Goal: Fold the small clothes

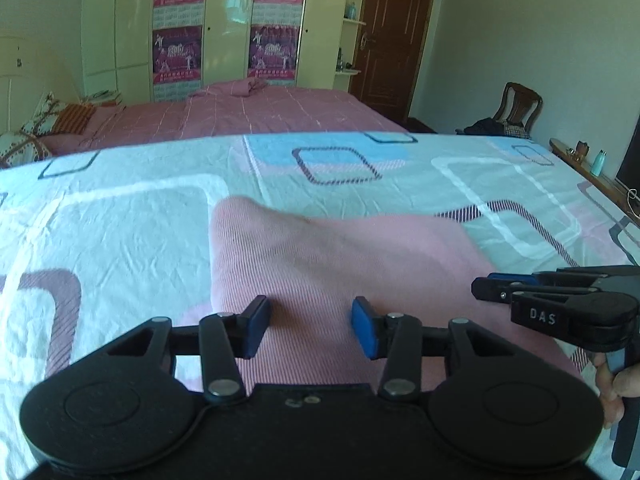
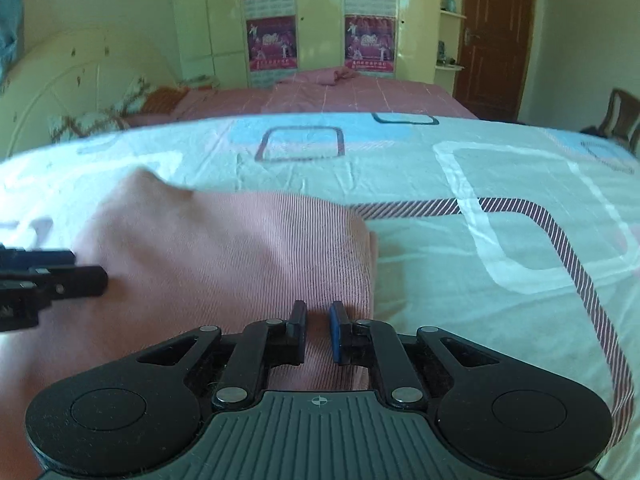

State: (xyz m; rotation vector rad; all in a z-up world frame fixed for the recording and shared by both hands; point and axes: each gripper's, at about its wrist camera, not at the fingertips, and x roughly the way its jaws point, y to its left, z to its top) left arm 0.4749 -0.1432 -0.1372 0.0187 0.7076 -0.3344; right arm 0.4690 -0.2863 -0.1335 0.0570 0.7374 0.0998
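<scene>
A pink ribbed garment lies folded on the patterned bed sheet. My left gripper hovers over its near part with the jaws wide apart and nothing between them. My right gripper sits at the garment's right edge, its jaws narrowly apart with a fold of pink fabric between the pads. The right gripper also shows in the left wrist view at the right, and the left gripper shows in the right wrist view at the left edge.
The sheet has blue, pink and white squares and covers the near bed. A second bed with a pink cover lies behind. A wardrobe, a brown door and a wooden chair stand beyond.
</scene>
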